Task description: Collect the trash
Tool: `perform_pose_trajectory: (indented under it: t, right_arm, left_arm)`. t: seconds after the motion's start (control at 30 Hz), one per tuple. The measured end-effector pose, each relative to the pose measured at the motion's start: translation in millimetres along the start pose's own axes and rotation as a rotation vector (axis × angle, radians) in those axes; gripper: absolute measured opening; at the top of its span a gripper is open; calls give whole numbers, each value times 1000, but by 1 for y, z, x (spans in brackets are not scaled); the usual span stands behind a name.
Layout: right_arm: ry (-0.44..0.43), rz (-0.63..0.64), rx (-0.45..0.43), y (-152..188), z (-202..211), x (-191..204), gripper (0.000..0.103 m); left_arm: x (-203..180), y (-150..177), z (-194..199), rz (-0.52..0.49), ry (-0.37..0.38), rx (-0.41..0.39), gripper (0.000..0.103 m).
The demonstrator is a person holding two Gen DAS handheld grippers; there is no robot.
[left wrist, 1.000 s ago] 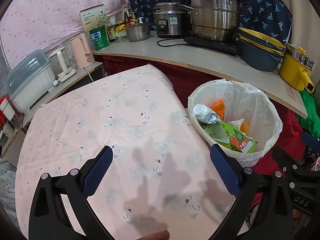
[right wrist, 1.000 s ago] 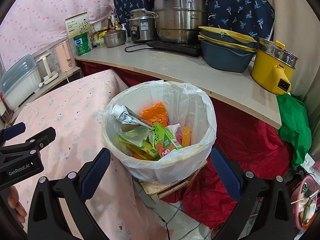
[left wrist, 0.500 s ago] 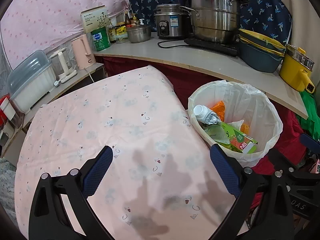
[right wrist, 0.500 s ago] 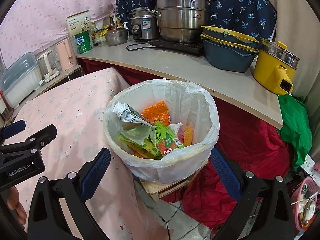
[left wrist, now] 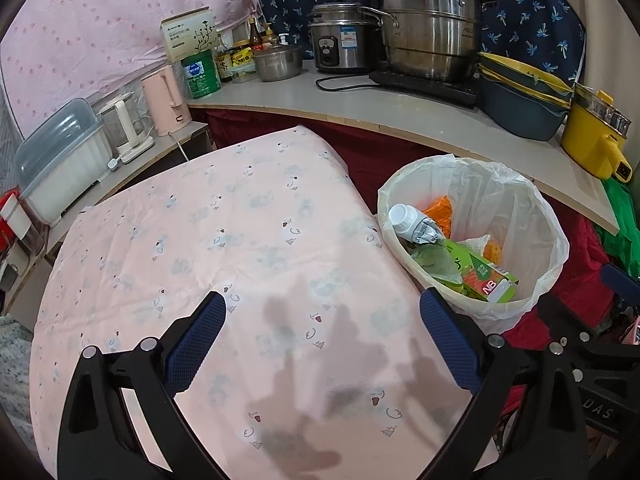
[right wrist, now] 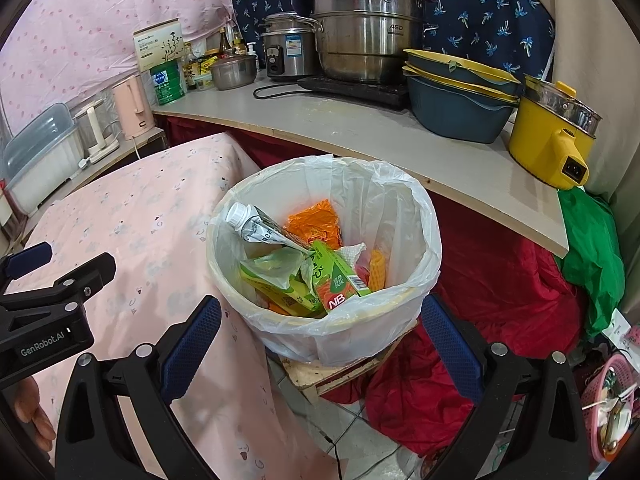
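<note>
Trash already fills much of the bin (left wrist: 472,184), seen from the left wrist just off the right edge of the table (left wrist: 224,240): a white bottle (left wrist: 412,226), a green carton (left wrist: 486,276), green wrappers and an orange bag. The left gripper (left wrist: 322,344) hangs over the pink cloth with its jaws spread wide and nothing between them. No loose rubbish shows on the cloth, so the collecting looks nearly or fully done; I cannot tell whether anything remains outside this view. The kettle (left wrist: 166,100) and pots (left wrist: 430,44) stand on the counter (left wrist: 400,116) behind.

From the right wrist, the right gripper (right wrist: 320,348) is also wide open and empty, held above the near rim of the bin (right wrist: 400,200). This view looks straight into the bin, showing the carton (right wrist: 338,282) propped on the wrappers and the bottle (right wrist: 250,224) leaning on the left wall. It alone shows the wooden block (right wrist: 340,376) under the bin, the red cloth (right wrist: 480,340) on the floor and the left gripper (right wrist: 44,300) from the side.
</note>
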State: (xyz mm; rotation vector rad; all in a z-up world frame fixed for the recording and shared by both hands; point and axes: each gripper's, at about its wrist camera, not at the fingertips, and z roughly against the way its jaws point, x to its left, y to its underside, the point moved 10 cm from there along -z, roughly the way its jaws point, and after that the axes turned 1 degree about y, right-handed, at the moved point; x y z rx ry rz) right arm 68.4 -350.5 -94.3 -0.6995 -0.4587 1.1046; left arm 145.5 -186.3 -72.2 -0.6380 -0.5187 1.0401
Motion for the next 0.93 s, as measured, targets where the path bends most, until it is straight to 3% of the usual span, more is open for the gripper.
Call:
perform_pose_trajectory:
  t: [0.93]
  right_arm:
    - [1, 1, -1, -1, 0, 0, 97]
  left_arm:
    - [-5, 6, -5, -35, 12, 3, 93]
